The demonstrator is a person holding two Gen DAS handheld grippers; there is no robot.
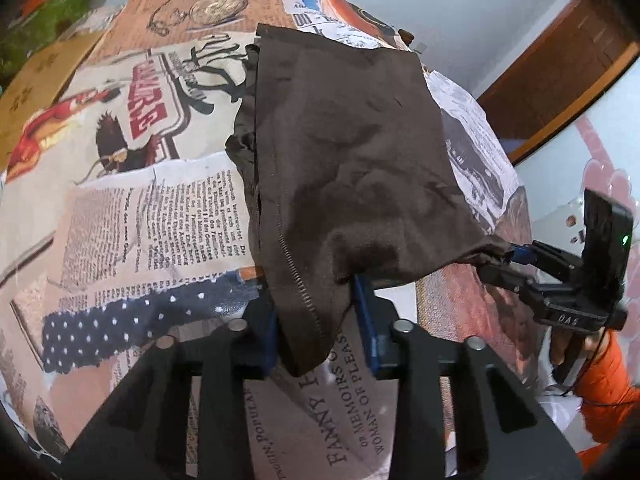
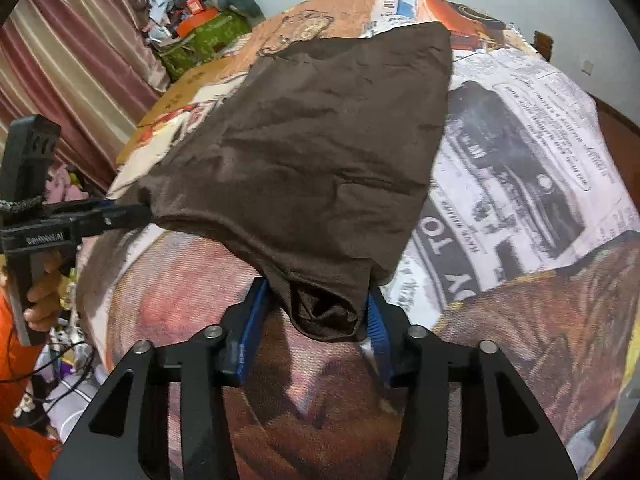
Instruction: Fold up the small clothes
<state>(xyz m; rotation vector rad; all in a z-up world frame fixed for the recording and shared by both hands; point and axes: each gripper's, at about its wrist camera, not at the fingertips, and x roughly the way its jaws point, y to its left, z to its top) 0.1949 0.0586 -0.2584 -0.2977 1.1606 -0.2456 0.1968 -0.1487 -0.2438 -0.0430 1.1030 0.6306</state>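
Note:
A dark brown garment (image 1: 352, 152) (image 2: 312, 152) lies spread on a table under a newspaper-print cover (image 1: 160, 208), and its near edge is lifted at both corners. In the left wrist view my left gripper (image 1: 316, 308) is shut on the near left corner, which hangs bunched between the blue pads (image 1: 366, 320). From the right wrist view the left gripper (image 2: 144, 212) pinches that corner at the left. My right gripper (image 2: 316, 308) is shut on the other near corner, a folded wad between its blue pads (image 2: 252, 320). The right gripper (image 1: 496, 258) also shows at the right of the left wrist view.
A hand in an orange sleeve (image 1: 600, 376) holds the right gripper, and another hand (image 2: 40, 300) holds the left. Beyond the table's far left are a striped curtain (image 2: 60, 60), a cardboard box (image 2: 192, 80) and a clutter pile (image 2: 200, 20). A wooden door frame (image 1: 560, 72) stands at the right.

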